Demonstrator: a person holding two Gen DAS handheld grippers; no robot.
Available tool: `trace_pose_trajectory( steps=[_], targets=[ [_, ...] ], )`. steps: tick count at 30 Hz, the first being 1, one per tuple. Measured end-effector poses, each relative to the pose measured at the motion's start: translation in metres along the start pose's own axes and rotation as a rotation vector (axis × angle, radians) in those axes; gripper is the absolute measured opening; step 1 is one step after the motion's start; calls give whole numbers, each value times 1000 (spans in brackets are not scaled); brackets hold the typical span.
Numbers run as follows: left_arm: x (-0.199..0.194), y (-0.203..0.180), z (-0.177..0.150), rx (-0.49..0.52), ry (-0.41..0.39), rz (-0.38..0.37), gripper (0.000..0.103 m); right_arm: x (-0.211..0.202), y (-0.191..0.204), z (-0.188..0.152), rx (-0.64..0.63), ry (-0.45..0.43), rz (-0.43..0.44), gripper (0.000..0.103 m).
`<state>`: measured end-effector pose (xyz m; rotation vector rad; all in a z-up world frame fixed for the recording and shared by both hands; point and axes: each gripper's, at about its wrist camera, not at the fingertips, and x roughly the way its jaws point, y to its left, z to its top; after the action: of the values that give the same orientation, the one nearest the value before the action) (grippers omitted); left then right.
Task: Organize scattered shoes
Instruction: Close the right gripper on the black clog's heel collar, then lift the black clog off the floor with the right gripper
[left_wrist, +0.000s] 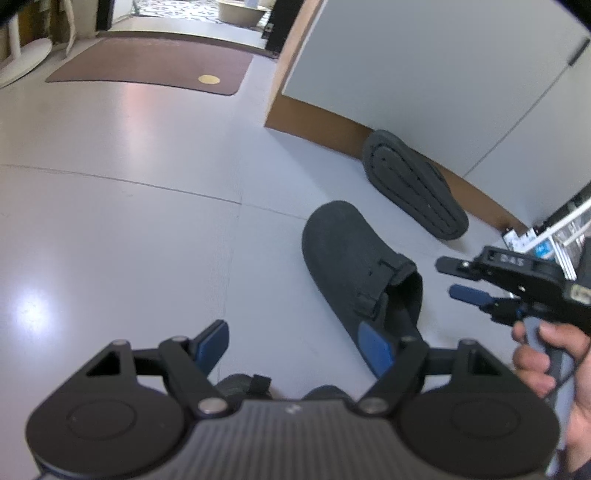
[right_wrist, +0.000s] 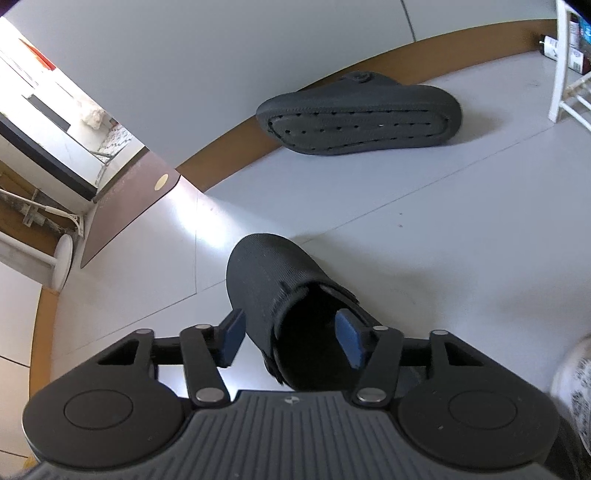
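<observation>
The left gripper (left_wrist: 301, 345) hung spread and empty over the floor (left_wrist: 129, 221). The near clog (right_wrist: 280, 295) lay upright; the right gripper (right_wrist: 291, 341) straddled its collar wall, not visibly pinching. Its mate (right_wrist: 358, 114) lay tipped against the wall base. Next, I judged: close firmly and lift.

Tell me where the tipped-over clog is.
The tipped-over clog lies on its side against the brown baseboard, sole facing out, beyond the upright clog in the right wrist view.
</observation>
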<state>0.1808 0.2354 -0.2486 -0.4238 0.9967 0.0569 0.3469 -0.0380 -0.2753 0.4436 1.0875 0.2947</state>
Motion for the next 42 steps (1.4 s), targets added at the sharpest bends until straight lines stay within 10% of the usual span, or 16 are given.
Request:
trace_pose_trajectory(
  steps=[19, 42],
  targets=[
    [1, 2, -2, -11, 0, -5, 80, 62, 8, 6, 81, 17, -93, 38],
    [8, -8, -5, 6, 10, 16, 80, 51, 58, -5, -565, 77, 2, 29]
  ],
)
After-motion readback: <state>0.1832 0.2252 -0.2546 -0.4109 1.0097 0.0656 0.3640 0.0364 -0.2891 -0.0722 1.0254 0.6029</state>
